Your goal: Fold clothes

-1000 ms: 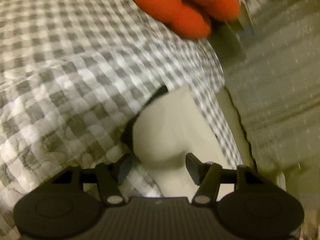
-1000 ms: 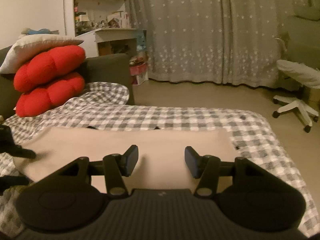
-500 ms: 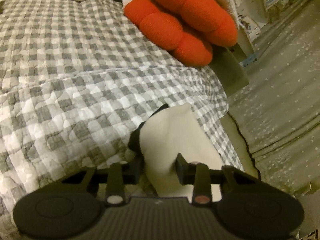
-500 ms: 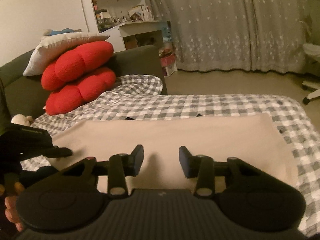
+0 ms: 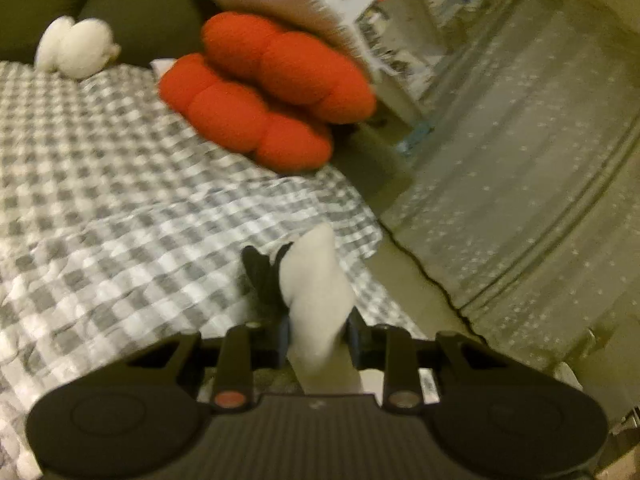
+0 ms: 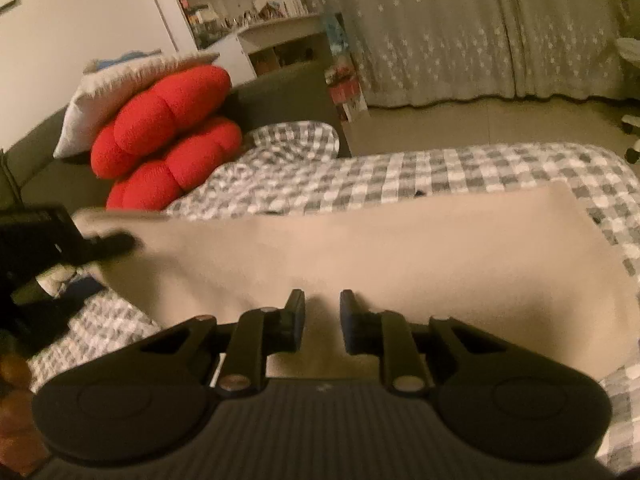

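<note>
A beige garment [image 6: 400,256] lies spread flat across the checked quilt [image 6: 440,168]. My left gripper [image 5: 319,332] has its jaws closing, and the pads squeeze a bunched corner of the beige garment [image 5: 316,288], whose dark underside shows beside it. In the right wrist view the left gripper [image 6: 116,242] holds that left corner lifted off the quilt. My right gripper [image 6: 321,314] hovers at the garment's near edge. Its jaws are closing, a narrow gap still shows between them, and the fabric lies just under and behind the fingers.
Two red cushions [image 6: 168,136] and a white pillow [image 6: 120,80] are stacked against the dark sofa back [image 5: 140,4]. A white plush toy [image 5: 76,48] sits at the quilt's far end. Starred curtains [image 6: 480,28], shelves [image 6: 240,0] and a chair base [image 6: 632,120] stand beyond.
Both pairs of jaws have narrowed. The left gripper closed on the garment's corner and rose with it, lifting that end off the quilt. The right gripper stayed near the front edge.
</note>
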The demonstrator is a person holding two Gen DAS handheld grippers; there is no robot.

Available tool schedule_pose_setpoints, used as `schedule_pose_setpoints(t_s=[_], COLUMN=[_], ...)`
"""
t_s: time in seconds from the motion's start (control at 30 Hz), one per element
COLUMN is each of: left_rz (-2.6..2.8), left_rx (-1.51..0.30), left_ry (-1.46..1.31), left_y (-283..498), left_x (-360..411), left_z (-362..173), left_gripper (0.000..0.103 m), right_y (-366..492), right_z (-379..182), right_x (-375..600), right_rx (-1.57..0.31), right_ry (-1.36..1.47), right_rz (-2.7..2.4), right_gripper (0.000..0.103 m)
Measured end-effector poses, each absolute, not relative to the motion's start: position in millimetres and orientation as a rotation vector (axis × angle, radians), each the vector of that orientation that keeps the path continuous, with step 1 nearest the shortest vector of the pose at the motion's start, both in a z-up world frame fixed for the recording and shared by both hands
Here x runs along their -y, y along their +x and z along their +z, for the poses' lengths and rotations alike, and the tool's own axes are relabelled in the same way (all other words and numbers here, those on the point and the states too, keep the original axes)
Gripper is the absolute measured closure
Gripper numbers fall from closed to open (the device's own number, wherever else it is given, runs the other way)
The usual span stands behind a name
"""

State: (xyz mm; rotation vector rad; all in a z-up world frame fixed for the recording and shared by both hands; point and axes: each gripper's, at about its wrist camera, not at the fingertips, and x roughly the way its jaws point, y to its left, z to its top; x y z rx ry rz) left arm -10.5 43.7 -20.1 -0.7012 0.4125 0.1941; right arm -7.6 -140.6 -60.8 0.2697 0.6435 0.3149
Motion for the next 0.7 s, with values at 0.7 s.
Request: schedule_pose_setpoints(t_s=[0.7], left_rz=[-0.194], left_rx=[-0.35], left_ry=[-0.447], left_y=[-12], left_x=[29], left_z=[8], left_gripper=[0.075], right_y=[-5], right_z=[-59], right_x=[227], right_rx=[-0.615], right_ry=[0.798], right_rz=[0.305], right_gripper=[0.056])
